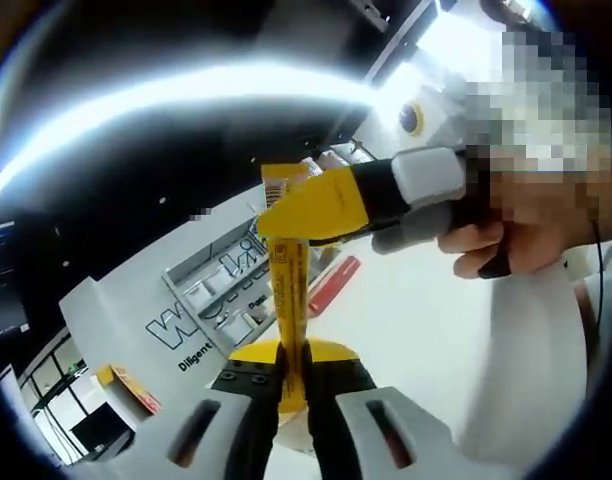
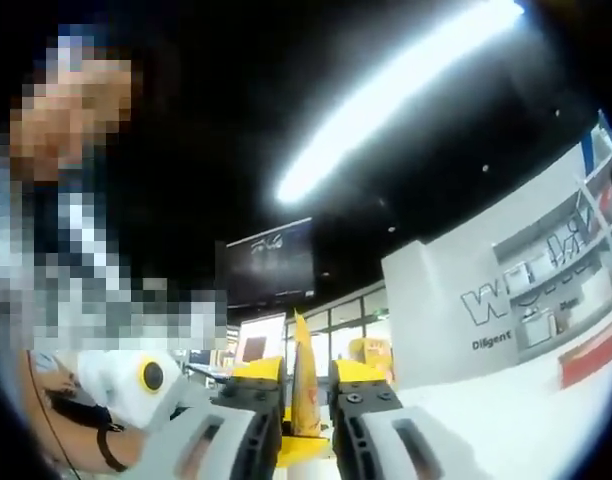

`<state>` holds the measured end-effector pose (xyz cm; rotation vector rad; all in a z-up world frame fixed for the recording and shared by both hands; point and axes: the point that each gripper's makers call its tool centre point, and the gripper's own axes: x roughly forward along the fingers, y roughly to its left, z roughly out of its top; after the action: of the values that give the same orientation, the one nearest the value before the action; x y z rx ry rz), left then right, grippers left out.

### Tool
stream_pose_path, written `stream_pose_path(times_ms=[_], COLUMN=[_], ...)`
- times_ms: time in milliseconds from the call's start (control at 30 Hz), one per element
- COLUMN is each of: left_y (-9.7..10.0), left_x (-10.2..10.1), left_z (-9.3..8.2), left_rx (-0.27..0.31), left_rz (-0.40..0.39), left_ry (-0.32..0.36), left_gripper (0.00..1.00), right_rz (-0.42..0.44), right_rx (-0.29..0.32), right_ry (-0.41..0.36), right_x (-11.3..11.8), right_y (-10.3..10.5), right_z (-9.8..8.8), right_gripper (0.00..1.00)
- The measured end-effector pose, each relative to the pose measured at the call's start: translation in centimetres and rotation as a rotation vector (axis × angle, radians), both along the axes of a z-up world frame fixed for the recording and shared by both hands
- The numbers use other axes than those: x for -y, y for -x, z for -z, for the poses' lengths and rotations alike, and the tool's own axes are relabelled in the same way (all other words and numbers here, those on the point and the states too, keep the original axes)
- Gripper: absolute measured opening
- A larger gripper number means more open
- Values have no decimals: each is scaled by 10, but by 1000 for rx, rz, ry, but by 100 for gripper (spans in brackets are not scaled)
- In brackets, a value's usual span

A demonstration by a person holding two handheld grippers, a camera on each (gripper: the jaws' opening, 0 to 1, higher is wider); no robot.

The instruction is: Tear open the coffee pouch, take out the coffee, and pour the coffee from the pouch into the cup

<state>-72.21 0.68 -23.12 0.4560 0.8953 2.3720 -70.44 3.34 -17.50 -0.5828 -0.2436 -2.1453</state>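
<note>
Left gripper [image 1: 291, 385]: in the left gripper view your own two jaws rise from the bottom edge, black with yellow tips, and they are clenched on the lower end of the coffee pouch [image 1: 289, 295].

Coffee pouch: a long, narrow yellow stick with dark print, held upright between your two grippers and raised off the white table [image 1: 426, 320]. In the right gripper view the same pouch [image 2: 305, 390] stands edge-on as a thin yellow sliver between that view's jaws.

Right gripper [image 1: 286, 215]: in the left gripper view it comes in from the right, its yellow tips pinching the top end of the pouch just under a small orange-brown tab. Your hand [image 1: 516, 225] wraps its grey handle. In the right gripper view its own jaws [image 2: 306, 400] are closed tight on the pouch.

Table: white and bright, spreading behind the pouch. A red flat packet [image 1: 333, 285] lies on it beyond the pouch, well apart from it.

Display stand [image 1: 221, 290]: a white panel with dark lettering and grey shelf slots, standing at the far edge of the table.

Ceiling light [image 1: 186, 95]: a long white strip against a dark ceiling, farthest of all.

Cup: I cannot tell where it is.
</note>
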Motion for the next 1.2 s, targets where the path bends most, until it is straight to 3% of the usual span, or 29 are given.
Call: stream_pose_path(times_ms=[367, 700, 1000, 1100, 1200], left_y=[1, 2, 1, 2, 2], left_x=[0, -2, -1, 1, 1], left_z=[2, 3, 1, 0, -1], left_rx=[3, 1, -7, -8, -11], left_rz=[-3, -2, -1, -8, -7], left_ry=[11, 21, 12, 9, 0], left_gripper=[11, 10, 11, 11, 11], right_rz=[7, 11, -4, -1, -10], right_rx=[-10, -4, 3, 13, 30], right_ry=[-33, -34, -6, -4, -18], right_x=[3, 1, -2, -2, 2], right_y=[-1, -5, -4, -3, -1], right_z=[3, 3, 2, 3, 6], right_gripper=[2, 1, 6, 17, 20])
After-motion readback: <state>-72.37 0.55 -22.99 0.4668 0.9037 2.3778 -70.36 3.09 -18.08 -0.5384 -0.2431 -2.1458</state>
